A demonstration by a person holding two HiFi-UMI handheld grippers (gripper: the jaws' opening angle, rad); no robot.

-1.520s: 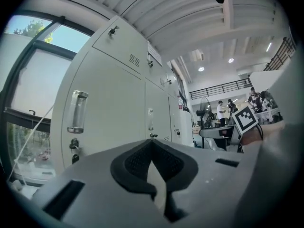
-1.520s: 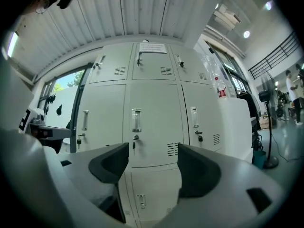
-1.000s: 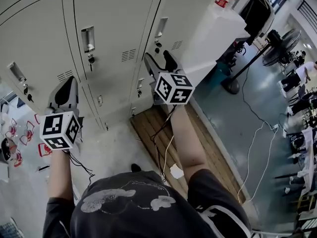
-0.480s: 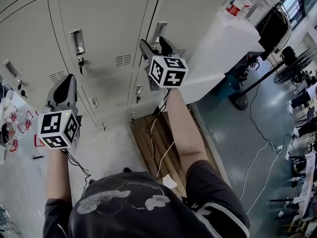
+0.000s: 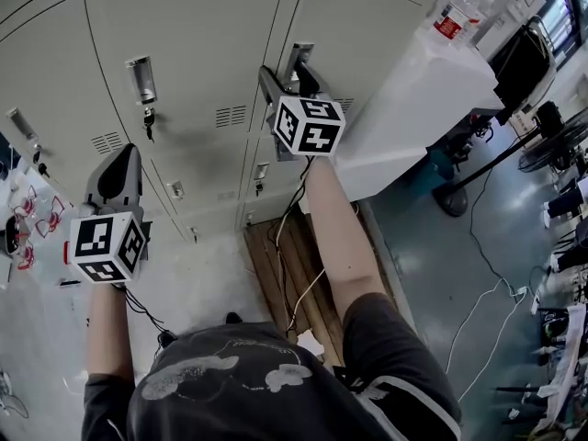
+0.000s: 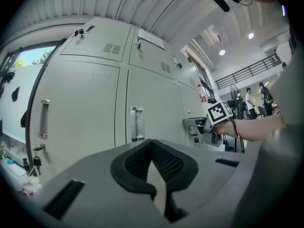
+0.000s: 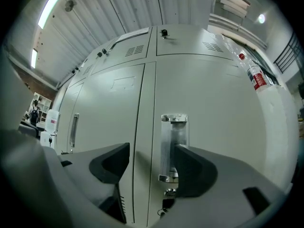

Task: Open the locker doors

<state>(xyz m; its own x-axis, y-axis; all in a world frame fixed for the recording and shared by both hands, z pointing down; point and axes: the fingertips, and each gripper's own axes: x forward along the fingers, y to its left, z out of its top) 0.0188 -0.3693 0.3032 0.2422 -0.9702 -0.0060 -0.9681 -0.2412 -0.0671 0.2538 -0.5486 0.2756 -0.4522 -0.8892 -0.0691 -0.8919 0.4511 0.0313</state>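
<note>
Now, right gripper (image 7: 152,148) jaws apart, locker handle (image 7: 170,141) between them; left gripper (image 6: 152,144) jaws together, empty.

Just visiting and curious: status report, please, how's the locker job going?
Right gripper jaws open at the door handle, not gripping. Left gripper shut, empty. Locker doors shut.

I see pale grey locker doors (image 5: 202,44), a bright silver handle (image 7: 172,146); my right gripper (image 5: 287,73) and left gripper (image 5: 119,159) are grey with black pads (image 7: 111,167), their cubes (image 5: 308,125) patterned in black-and-white squares; the bottle (image 5: 452,16) wears a red label
</note>
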